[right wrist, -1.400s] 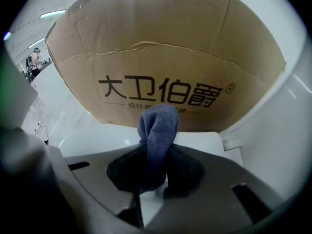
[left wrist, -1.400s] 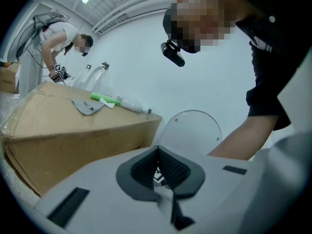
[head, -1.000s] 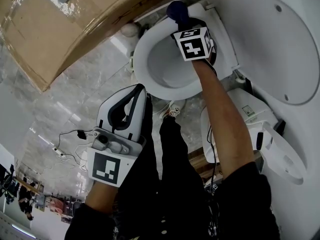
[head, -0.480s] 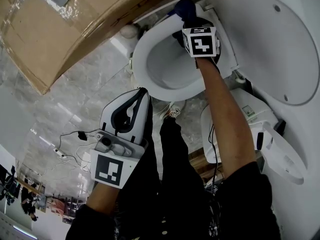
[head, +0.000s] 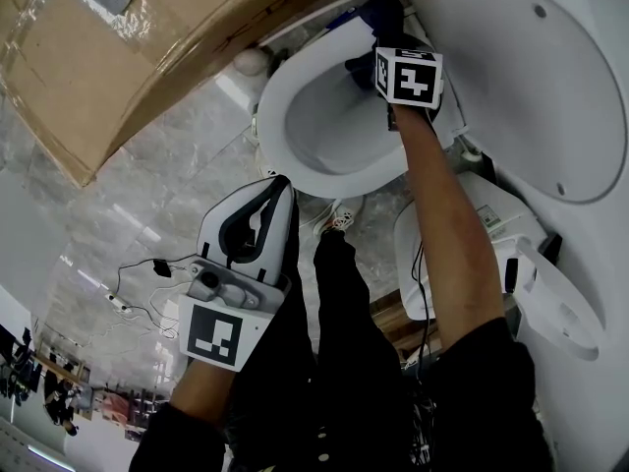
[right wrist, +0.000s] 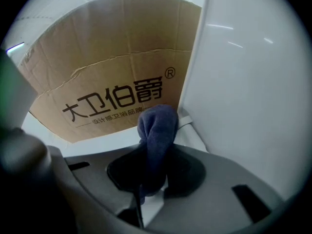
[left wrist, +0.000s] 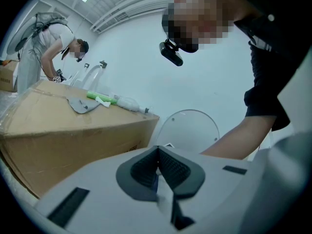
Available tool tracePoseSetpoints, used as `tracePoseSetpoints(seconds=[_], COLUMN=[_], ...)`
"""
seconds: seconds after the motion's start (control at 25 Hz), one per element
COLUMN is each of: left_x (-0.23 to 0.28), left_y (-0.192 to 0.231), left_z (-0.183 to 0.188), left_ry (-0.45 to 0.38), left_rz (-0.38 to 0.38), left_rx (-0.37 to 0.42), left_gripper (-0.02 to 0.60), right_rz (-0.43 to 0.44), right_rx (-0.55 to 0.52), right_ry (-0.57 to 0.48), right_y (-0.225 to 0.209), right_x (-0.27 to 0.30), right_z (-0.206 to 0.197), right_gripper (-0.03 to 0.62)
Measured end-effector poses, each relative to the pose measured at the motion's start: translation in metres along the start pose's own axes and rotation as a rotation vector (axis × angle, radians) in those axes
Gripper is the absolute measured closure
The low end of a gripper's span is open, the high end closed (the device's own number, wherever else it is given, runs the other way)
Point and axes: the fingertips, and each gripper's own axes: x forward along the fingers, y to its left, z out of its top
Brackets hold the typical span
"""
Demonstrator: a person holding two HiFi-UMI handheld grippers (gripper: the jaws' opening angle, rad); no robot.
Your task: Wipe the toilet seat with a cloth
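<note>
Cloth (right wrist: 157, 130), dark blue, is clamped in the jaws of the right gripper (head: 379, 35) at the rear edge of the toilet seat (head: 285, 82) beside the raised lid (head: 521, 77); left gripper (left wrist: 157, 167) hangs off the seat's front edge, jaws pressed together, empty.

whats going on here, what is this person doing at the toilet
A person is cleaning a toilet with two handheld grippers. The right gripper is shut on a dark blue cloth, held at the back of the toilet seat beside the raised lid. The left gripper hangs by the person's leg, jaws together, empty.
</note>
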Motion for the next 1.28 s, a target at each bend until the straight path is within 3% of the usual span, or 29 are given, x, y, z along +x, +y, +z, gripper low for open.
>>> tracePoseSetpoints(seconds=[0.8,1.28], left_x=[0.003,0.006], left_y=[-0.028,-0.047], left_z=[-0.005,-0.006], left_ry=[0.014,0.015], left_rz=[-0.049,-0.071], left_rx=[0.008,0.019], left_gripper=[0.571,0.571], right_rz=[-0.07,-0.074], right_rx=[0.108,0.097], right_ry=[0.004,0.011], right_y=[-0.042,-0.055], right_x=[-0.019,-0.03], right_z=[-0.031,-0.052], right_gripper=[0.525,0.525])
